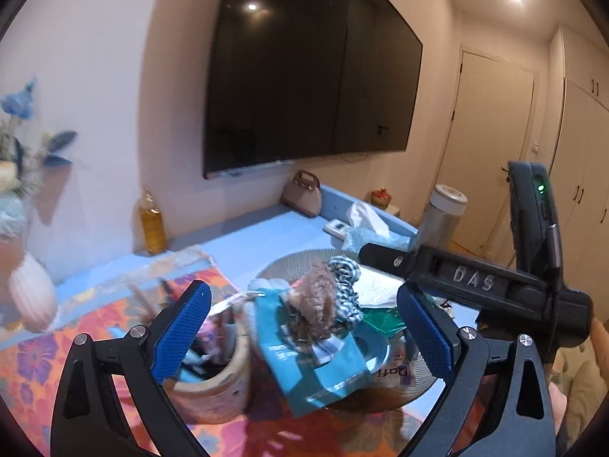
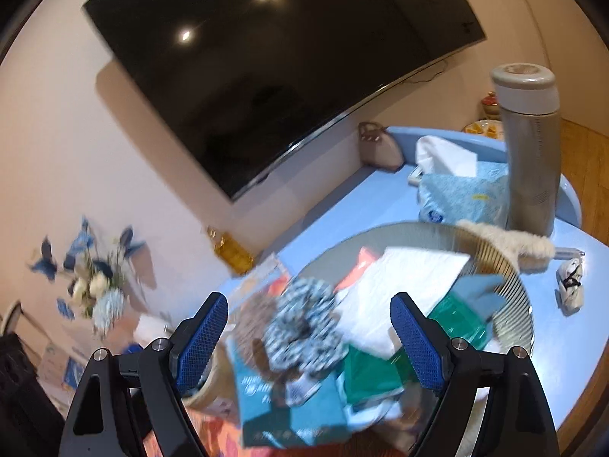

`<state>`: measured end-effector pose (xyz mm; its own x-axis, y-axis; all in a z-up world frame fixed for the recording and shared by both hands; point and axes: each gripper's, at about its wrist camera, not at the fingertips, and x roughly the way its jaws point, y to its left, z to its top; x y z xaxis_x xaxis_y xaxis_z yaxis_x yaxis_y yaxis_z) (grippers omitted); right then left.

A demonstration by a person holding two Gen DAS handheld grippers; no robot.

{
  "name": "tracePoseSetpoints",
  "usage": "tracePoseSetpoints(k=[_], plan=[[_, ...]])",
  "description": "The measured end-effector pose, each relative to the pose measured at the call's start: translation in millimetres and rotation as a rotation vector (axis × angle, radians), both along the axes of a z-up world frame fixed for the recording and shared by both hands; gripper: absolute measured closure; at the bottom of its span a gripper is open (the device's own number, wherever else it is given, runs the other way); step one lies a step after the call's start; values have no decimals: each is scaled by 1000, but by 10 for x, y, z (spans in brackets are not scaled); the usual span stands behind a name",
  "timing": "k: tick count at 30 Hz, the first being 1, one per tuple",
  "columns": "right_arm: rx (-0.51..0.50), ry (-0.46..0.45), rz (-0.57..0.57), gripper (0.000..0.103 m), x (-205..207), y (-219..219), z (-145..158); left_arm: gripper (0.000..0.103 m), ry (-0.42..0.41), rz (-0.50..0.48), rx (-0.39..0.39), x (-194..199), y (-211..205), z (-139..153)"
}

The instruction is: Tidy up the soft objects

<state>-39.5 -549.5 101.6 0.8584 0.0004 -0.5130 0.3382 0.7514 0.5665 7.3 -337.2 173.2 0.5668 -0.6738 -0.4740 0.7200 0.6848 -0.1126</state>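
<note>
Two scrunchies lie heaped together on a teal packet (image 1: 316,369) at the near edge of a round ribbed mat (image 2: 510,278) on the blue desk (image 1: 259,236): a fuzzy brown scrunchie (image 1: 318,297) and, touching it, a blue-and-white checked scrunchie (image 1: 344,278). Both tools hang just above this heap with their blue pads spread wide and nothing between them; the left tool (image 1: 304,339) frames the brown one, the right tool (image 2: 308,339) the checked one. Each seems aimed at its own soft piece, likely so the two can be dealt with separately. A beige cup (image 1: 217,384) just left of the packet already holds small items and may be meant as the container, though its contents are too blurred to name.
</note>
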Motion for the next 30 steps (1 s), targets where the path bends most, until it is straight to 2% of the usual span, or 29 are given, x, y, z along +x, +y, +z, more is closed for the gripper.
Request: tracePoseSetpoints(k=[3, 5, 10, 13, 18, 22, 25, 30], plan=[[15, -15, 40, 17, -31, 203, 125, 5, -41, 37, 3, -107, 197, 159], [-11, -51, 70, 17, -90, 392, 288, 5, -59, 64, -12, -163, 398, 268], [-108, -102, 144, 11, -137, 928, 615, 5, -53, 223, -69, -211, 1121, 485], [-139, -127, 207, 11, -107, 1299, 719, 5, -45, 300, -105, -231, 1523, 534], [-146, -145, 282, 11, -51, 1744, 752, 5, -63, 445, -79, -317, 2141, 519], [-154, -136, 336, 10, 33, 2101, 695, 5, -92, 525, -57, -387, 2487, 424], [-213, -103, 350, 10, 131, 2409, 563, 5, -93, 572, -28, -391, 2623, 221], [-383, -76, 355, 10, 250, 2907, 72, 5, -40, 682, 45, -254, 2797, -483]])
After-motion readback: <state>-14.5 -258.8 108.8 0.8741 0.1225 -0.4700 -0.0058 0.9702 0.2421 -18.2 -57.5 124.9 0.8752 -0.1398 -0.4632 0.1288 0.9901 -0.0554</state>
